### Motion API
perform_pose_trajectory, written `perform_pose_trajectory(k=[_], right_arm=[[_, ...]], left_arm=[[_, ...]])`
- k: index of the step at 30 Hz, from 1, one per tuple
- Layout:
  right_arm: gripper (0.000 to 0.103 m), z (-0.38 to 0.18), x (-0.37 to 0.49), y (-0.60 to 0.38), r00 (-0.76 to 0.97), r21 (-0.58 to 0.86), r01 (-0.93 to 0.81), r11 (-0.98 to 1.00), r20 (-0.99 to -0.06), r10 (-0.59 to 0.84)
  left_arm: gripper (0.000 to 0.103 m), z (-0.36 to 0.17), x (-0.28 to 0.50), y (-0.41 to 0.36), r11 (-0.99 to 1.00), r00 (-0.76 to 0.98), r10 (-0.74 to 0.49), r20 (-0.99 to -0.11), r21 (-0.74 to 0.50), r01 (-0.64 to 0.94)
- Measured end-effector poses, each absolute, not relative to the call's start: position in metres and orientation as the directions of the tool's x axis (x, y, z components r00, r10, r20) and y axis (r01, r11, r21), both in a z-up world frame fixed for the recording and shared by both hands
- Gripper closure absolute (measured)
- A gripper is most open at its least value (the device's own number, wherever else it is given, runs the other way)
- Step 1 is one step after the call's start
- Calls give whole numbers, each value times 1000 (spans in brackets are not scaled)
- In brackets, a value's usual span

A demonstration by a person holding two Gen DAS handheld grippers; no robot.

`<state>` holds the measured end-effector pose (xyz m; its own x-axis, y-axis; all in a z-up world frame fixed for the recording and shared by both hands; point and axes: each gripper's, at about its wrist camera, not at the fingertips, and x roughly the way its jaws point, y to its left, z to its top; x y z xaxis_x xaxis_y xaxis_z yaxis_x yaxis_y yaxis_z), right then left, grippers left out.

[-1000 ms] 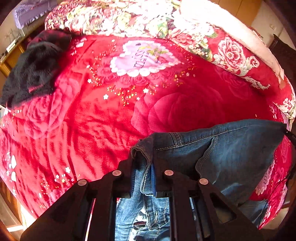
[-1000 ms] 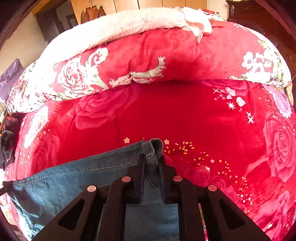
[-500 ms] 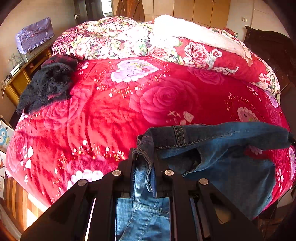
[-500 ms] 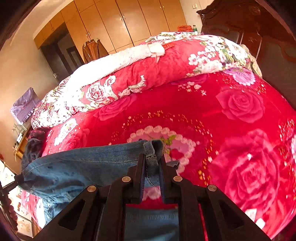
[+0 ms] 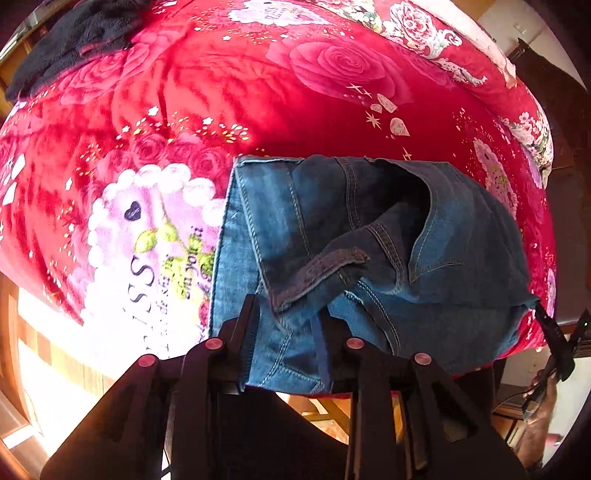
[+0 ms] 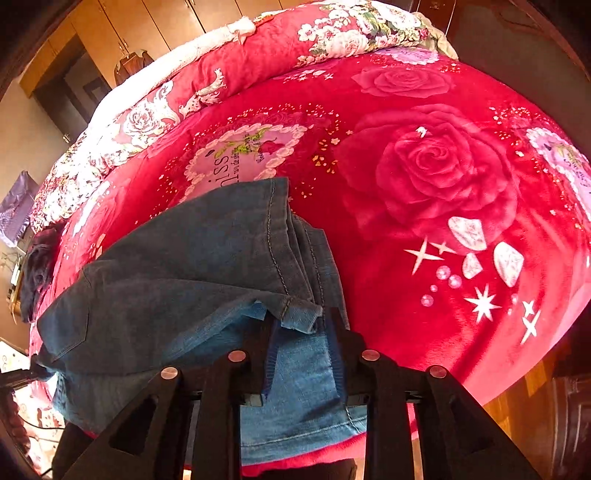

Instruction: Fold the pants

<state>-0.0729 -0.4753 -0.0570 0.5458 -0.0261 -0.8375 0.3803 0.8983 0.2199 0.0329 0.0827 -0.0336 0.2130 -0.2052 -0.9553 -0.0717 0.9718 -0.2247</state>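
Observation:
The blue jeans (image 5: 369,251) lie folded over on the red rose blanket (image 5: 221,92) near the bed's front edge. My left gripper (image 5: 290,314) is open, its fingers standing wide on either side of the jeans' left end. The jeans also show in the right wrist view (image 6: 192,269), with the darker upper layer laid over a lighter lower layer. My right gripper (image 6: 301,325) is open, with the right end of the jeans lying between its spread fingers. The other gripper's tip shows at the left wrist view's right edge (image 5: 554,332).
A dark garment (image 5: 70,40) lies at the bed's far left. A rolled floral quilt (image 6: 229,74) runs along the head of the bed. Wooden wardrobes (image 6: 122,26) stand behind it. The bed edge and wooden floor (image 6: 528,398) are just below the grippers.
Both grippers have come down to the blanket with the jeans and opened. The jeans, held up taut before, now lie folded on the bed.

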Motion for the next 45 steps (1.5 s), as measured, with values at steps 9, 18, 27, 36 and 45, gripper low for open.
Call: perform_pose_trajectory(k=[9,18,27,36,45], right_arm=[[41,-60,-91,-503,664,586,477,655,-729,169],[40,-97,-63,-491,676,730,482,485,-662,324],[40,-107,-50,-489,662,724,511,463,-675,325],[40,-110,-48,-489,656,702,520,487,-693,299],[100,-89,-23,-485,658,649,447,615,-705,265]], left_arm=[[34,-36,37,91,794,232,-490,-840,-540,-279],[31,-72,48,87,633,206,-592,-779,-608,-479],[31,-75,33,71,572,129,-667,-734,-616,-542],[31,-74,55,75,642,192,-555,-809,-564,-520],[95,-53,93,66,730,176,-519,-836,-541,-417]])
